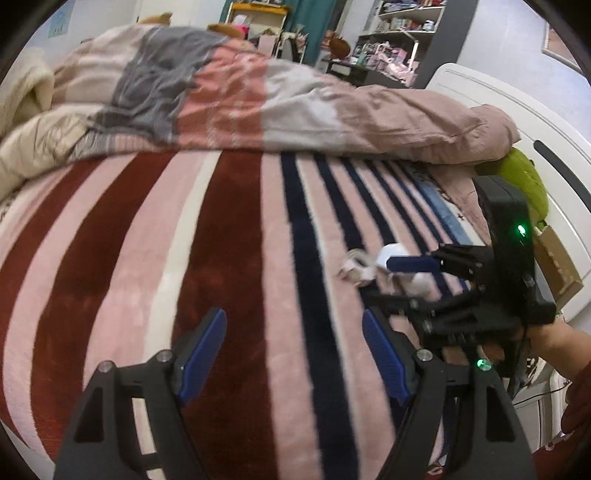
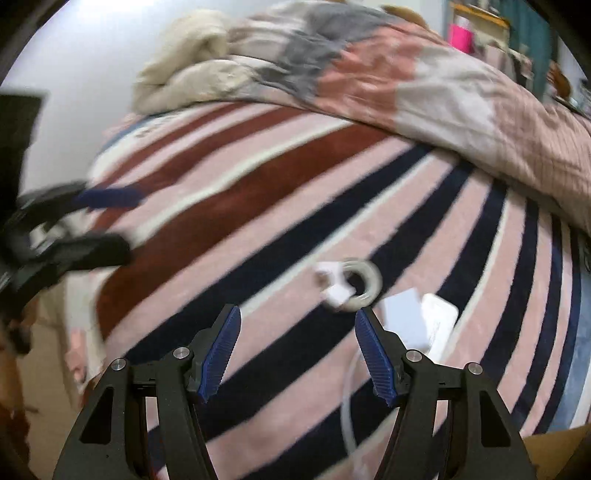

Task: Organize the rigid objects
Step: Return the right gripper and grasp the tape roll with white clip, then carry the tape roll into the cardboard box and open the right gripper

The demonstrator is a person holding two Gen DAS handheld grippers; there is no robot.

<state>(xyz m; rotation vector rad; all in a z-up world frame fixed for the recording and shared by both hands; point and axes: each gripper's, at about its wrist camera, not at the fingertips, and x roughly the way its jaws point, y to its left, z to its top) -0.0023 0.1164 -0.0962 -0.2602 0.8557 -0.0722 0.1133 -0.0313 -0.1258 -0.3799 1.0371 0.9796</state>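
Note:
A coiled white cable with a plug (image 2: 351, 284) lies on the striped blanket (image 2: 258, 206). Just right of it are a flat white card (image 2: 400, 321) and a white slab-like device (image 2: 441, 319). My right gripper (image 2: 298, 314) hovers just short of the coil, open, with nothing between its fingers. In the left wrist view the coil (image 1: 355, 267) lies ahead of the right gripper (image 1: 391, 280), which comes in from the right. My left gripper (image 1: 293, 317) is open and empty over the red and pink stripes, left of these items. It also shows blurred at the left edge (image 2: 110, 223).
A rumpled patchwork duvet (image 1: 258, 103) and a cream quilt (image 1: 33, 136) are piled at the far side of the bed. A white headboard (image 1: 517, 122), a green plush (image 1: 524, 181) and a cardboard box (image 1: 557, 266) sit at the right. Cluttered shelves (image 1: 399, 33) stand behind.

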